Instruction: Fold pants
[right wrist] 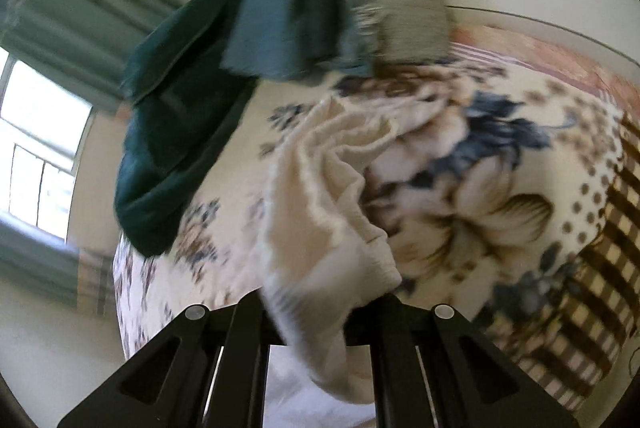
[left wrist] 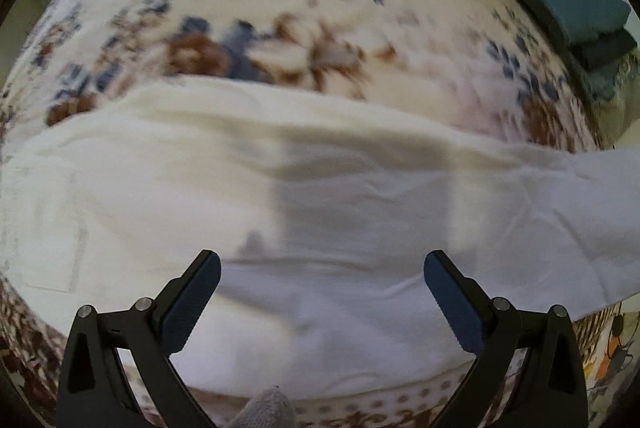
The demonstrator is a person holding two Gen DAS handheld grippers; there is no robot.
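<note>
While left gripper [left wrist: 322, 268] hovers spread over pants [left wrist: 320, 196], right gripper [right wrist: 320, 312] (raised) clamps waistband.

Right claw [right wrist: 316, 328] fingertips hidden under bunched cream cotton pants [right wrist: 320, 212]; grip itself unseen. Dark green folded clothes [left wrist: 576, 0] cut by frame edge, motion-blurred. Small grey knitted object [left wrist: 266, 410] cropped at bottom, unidentifiable.

Right claw [right wrist: 316, 316] clamps cream pants [right wrist: 320, 196] above floral blanket [right wrist: 480, 188].
</note>
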